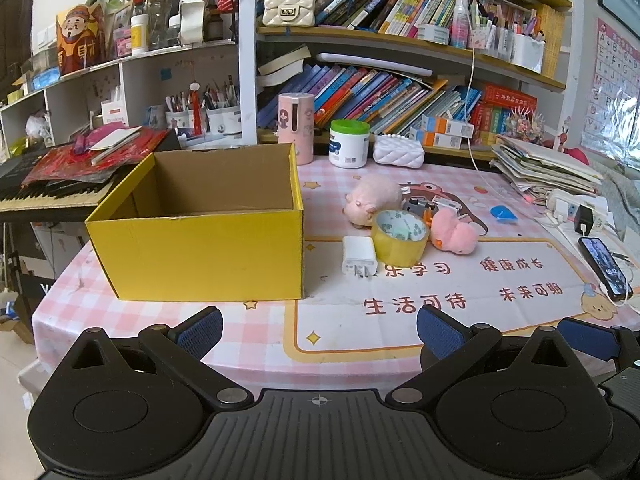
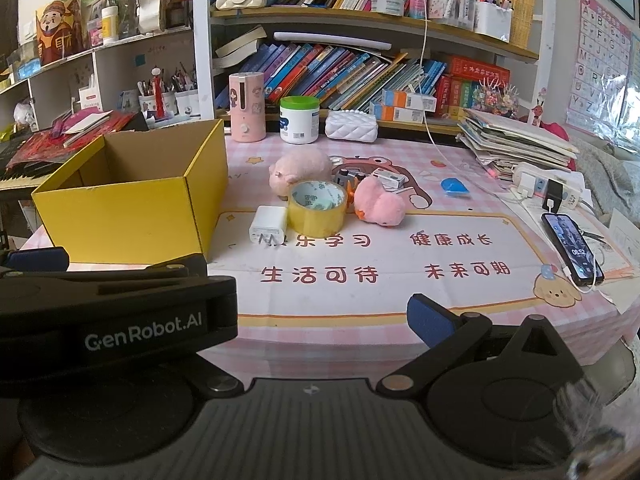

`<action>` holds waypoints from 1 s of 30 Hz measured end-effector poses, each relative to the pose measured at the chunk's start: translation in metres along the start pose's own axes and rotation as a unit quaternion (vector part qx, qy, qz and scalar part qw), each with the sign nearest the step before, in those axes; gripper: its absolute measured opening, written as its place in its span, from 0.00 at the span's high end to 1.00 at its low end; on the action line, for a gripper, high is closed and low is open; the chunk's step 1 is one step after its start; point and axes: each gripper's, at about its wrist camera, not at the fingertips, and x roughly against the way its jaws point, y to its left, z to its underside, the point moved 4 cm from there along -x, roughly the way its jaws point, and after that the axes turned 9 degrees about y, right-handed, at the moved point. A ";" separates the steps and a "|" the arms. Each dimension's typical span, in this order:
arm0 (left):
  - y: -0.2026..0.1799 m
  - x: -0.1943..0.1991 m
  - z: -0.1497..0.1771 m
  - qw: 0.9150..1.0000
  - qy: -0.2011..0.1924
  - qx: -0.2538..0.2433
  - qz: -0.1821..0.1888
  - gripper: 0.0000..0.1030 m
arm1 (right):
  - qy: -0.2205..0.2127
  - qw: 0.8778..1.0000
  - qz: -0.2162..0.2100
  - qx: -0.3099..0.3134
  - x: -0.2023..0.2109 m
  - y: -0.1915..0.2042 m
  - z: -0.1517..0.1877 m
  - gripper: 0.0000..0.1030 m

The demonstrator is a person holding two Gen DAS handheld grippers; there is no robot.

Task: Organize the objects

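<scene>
An open yellow cardboard box point(image 1: 200, 256) point(image 2: 120, 220) stands on the left of the table; what I see of its inside is bare. To its right lie a white charger plug point(image 1: 359, 256) point(image 2: 267, 225), a roll of yellow tape point(image 1: 400, 237) point(image 2: 317, 208), a pale pink plush pig point(image 1: 372, 200) point(image 2: 298, 170), a pink plush chick point(image 1: 454, 234) point(image 2: 380, 204) and small toy cars point(image 1: 420, 205) point(image 2: 386, 178). My left gripper point(image 1: 320, 334) is open and empty at the table's near edge. My right gripper point(image 2: 316, 312) is open and empty; the left gripper's body point(image 2: 100, 320) hides its left finger.
A phone on a cable point(image 1: 606, 268) point(image 2: 572, 248) lies at the right edge beside a power strip point(image 2: 548, 186). A blue object point(image 1: 503, 214), a paper stack point(image 2: 516, 140), a white jar point(image 1: 349, 144), a pink canister point(image 2: 247, 106) and a white purse point(image 2: 351, 126) line the back. A keyboard point(image 1: 48, 196) is left.
</scene>
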 end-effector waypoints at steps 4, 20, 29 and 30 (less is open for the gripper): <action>0.000 -0.002 -0.001 1.000 0.001 0.001 -0.002 0.00 | 0.000 1.000 -0.001 0.001 -0.002 0.001 -0.002 0.00; -0.017 -0.026 -0.015 1.000 -0.001 -0.005 -0.012 0.00 | 0.008 1.000 -0.005 0.003 -0.025 -0.017 -0.014 0.00; -0.037 -0.044 -0.042 0.999 -0.035 0.016 -0.013 0.00 | 0.007 1.000 -0.009 0.024 -0.057 -0.054 -0.038 0.00; -0.038 -0.047 -0.045 0.999 -0.038 0.023 -0.010 0.00 | 0.007 1.000 -0.008 0.026 -0.062 -0.060 -0.042 0.00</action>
